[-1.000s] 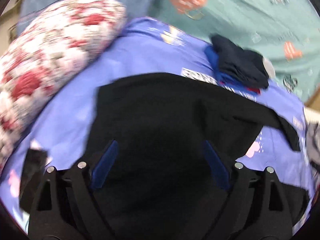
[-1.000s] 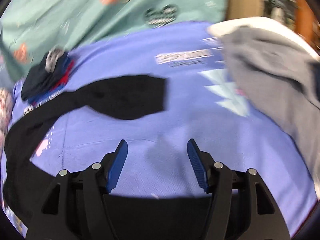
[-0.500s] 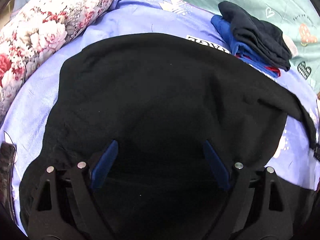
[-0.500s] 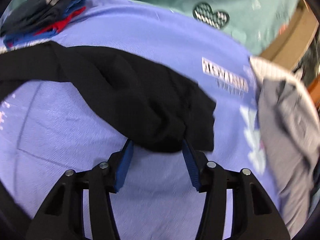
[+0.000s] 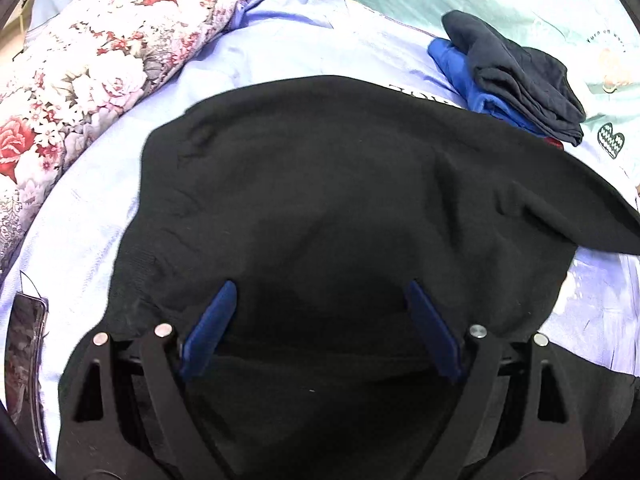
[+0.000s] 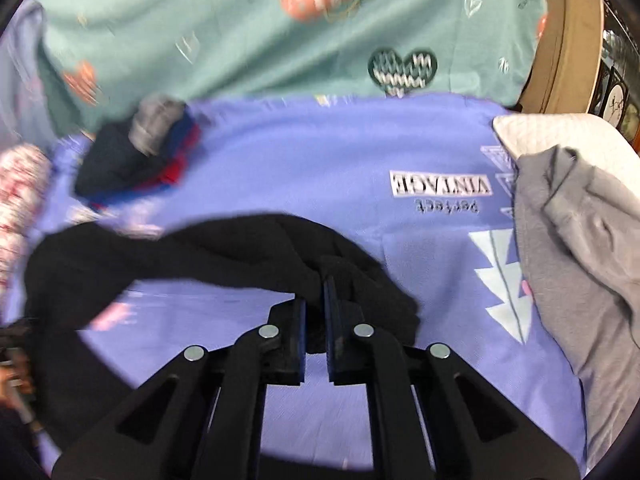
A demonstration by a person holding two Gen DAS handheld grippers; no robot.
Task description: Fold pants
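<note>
Lilac printed bedsheet (image 6: 280, 152) carries black knit pants (image 5: 340, 200); left gripper (image 5: 320, 312) hovers spread above them; only the right view shows right gripper (image 6: 315, 300) apparently pinching a leg end; folded dark clothes (image 5: 516, 76) lie beyond, grey garment (image 6: 572, 248) alongside.

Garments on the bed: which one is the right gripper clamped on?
The black pants: the right gripper pinches one leg end. The folded stack and grey garment lie untouched.

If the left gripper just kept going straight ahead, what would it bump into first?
Most likely the black pants: the open left gripper has their cloth spread right ahead of its fingers. How near the cloth is cannot be judged.
</note>
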